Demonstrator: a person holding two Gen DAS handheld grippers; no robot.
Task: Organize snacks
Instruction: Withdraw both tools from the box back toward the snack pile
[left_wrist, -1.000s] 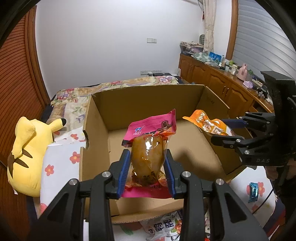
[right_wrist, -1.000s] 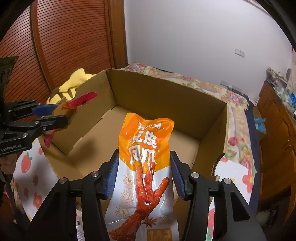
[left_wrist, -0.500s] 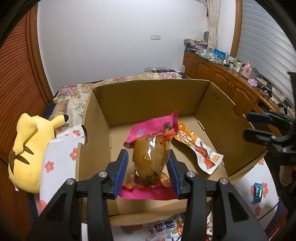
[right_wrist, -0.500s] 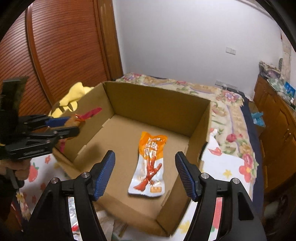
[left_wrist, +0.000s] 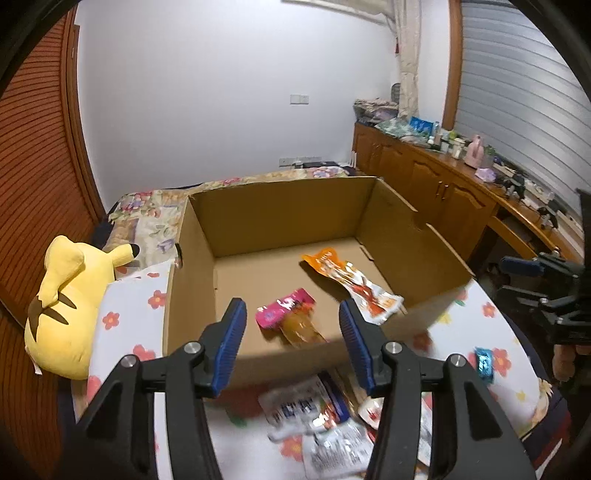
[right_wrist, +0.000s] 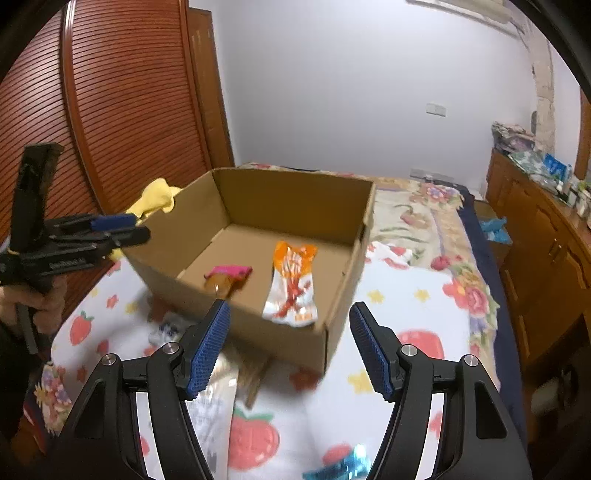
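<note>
An open cardboard box (left_wrist: 273, 210) (right_wrist: 291, 199) stands on the flowered bed cover. On its floor lie a pink-topped packet of brown food (left_wrist: 291, 319) (right_wrist: 227, 278) and an orange chicken-feet packet (left_wrist: 354, 284) (right_wrist: 293, 284). My left gripper (left_wrist: 291, 339) hangs over the box's near wall with its jaws opening and nothing between them; the pink packet lies beyond, free of the pads. My right gripper (right_wrist: 290, 343) stands open and empty before the box's near right corner. Several loose snack packets (left_wrist: 321, 417) (right_wrist: 210, 398) lie on the cover in front of the box.
A yellow plush toy (left_wrist: 62, 306) lies left of the box. A small blue packet (left_wrist: 484, 363) (right_wrist: 343, 461) sits on the cover at the right. Wooden cabinets (left_wrist: 443, 192) line the right wall, a slatted wooden door (right_wrist: 122, 103) the left.
Both packets were let go into the box: the orange one first, then the pink one. Both grippers opened and drew back from the box toward its near side.
</note>
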